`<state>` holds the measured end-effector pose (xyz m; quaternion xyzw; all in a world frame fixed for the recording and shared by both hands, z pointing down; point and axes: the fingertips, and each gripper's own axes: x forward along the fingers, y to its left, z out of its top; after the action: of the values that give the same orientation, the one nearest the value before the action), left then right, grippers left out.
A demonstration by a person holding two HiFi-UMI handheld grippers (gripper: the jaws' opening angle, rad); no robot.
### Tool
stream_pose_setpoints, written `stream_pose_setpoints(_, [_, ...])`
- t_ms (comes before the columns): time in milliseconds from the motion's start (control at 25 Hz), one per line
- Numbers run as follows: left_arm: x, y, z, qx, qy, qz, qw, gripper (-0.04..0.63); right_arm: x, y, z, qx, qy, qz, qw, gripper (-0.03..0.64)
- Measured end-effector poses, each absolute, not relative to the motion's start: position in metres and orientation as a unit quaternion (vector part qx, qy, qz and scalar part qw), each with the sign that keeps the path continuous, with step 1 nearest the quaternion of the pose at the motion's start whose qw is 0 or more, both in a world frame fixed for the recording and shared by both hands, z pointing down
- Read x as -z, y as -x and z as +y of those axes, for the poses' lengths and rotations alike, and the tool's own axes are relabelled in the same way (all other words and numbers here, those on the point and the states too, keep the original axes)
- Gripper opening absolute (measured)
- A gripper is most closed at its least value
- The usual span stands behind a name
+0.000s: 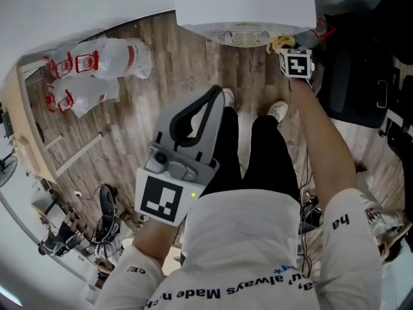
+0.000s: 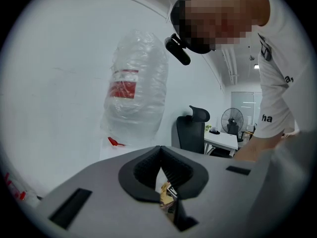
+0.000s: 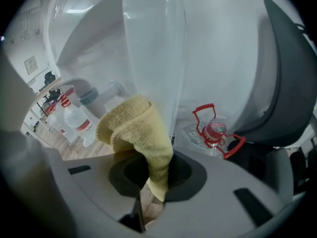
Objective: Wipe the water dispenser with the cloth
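left gripper (image 2: 161, 155): jaws together, nothing clamped; held back close to the body, low at left in head view (image 1: 213, 99), pointing forward, well apart from the dispenser.
right gripper (image 3: 157, 170): jaws shut on the cloth; arm stretched forward, tip right up at the dispenser's lower front corner in head view (image 1: 288, 49).
cloth (image 3: 133, 128): yellow, pinched by its lower end, the rest folded over and bunched up and leftward above the jaws; in head view (image 1: 280, 42) showing just past the marker cube, against or just beside the dispenser's bottom edge; actual contact not clear.
dispenser (image 1: 245, 5): white, straight ahead of the feet, top of head view; its front face running left-right, so lying up and to the left of the cloth.
key relation: unwiped surface ahead and left of the right gripper; right gripper far nearer than left.
step (judged): wiping underway or about to start at the lower right corner.
next move (judged): press cloth flat, sweep leftward or upward along the face; left gripper not needed.
bottles (image 1: 97, 76): wrapped, red handles, on the floor far left by the wall, well apart.
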<state>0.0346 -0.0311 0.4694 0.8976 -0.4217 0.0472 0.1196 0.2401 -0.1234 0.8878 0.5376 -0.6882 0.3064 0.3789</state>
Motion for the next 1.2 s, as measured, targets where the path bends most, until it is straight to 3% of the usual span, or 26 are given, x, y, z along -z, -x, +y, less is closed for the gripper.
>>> stream_pose_setpoints(1200, [-0.527, -0.012, -0.019, -0.055, -0.894, -0.424, 0.131, 0.018, -0.959, -0.246, -0.124, -0.326, -0.542, -0.660, 0.405, 0.060])
